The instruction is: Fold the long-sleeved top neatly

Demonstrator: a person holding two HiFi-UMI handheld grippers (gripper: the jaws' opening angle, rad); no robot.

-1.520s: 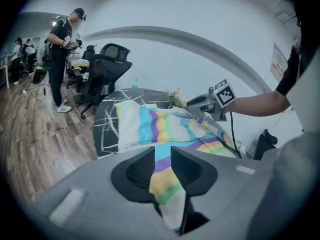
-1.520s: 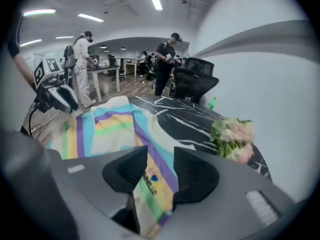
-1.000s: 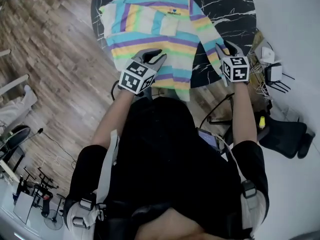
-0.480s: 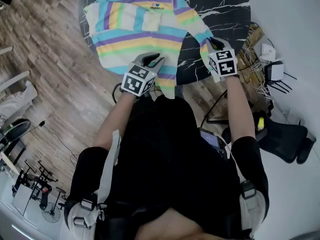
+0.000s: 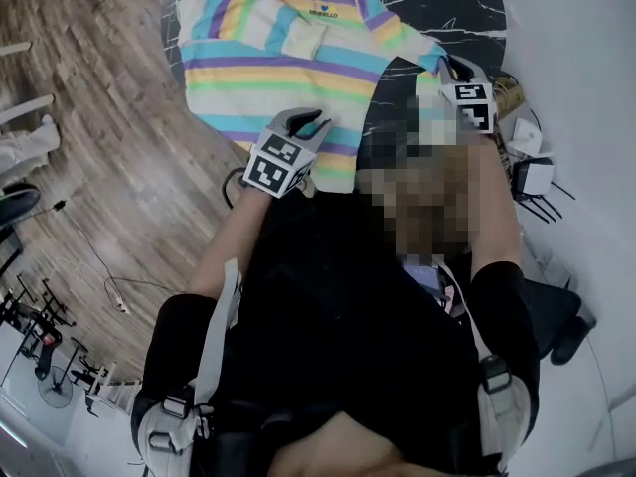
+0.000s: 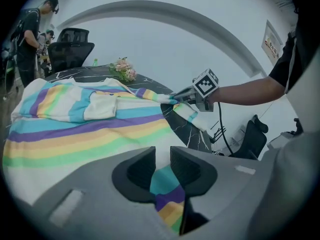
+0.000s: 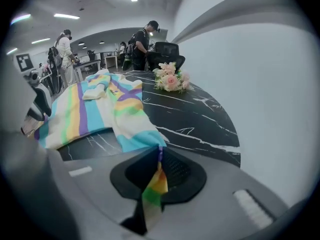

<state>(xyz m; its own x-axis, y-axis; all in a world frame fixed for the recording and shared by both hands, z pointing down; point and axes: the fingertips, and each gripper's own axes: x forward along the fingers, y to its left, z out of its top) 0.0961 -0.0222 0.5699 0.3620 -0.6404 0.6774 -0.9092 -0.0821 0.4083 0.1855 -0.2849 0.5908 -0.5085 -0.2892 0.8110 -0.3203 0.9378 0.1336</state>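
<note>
Striped long-sleeved top [image 5: 278,58] lies spread on the dark worktop [image 5: 447,8] — left hand-held gripper [image 5: 310,125] pinches its near hem, right hand-held gripper [image 5: 457,66], jaws just closing, nips the sleeve cuff at the worktop's right edge.

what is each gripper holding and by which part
Both hold the striped long-sleeved top: the left gripper pinches its bottom hem; the right gripper, whose jaws have just been closing, pinches a sleeve end.

The left tool [image 6: 162,168] pinches the top [image 5: 278,63] at its near hem, arm reaching forward. The right tool [image 7: 159,160] has just been closing its jaws, and they clamp the end of the top's sleeve [image 5: 402,36].
</note>
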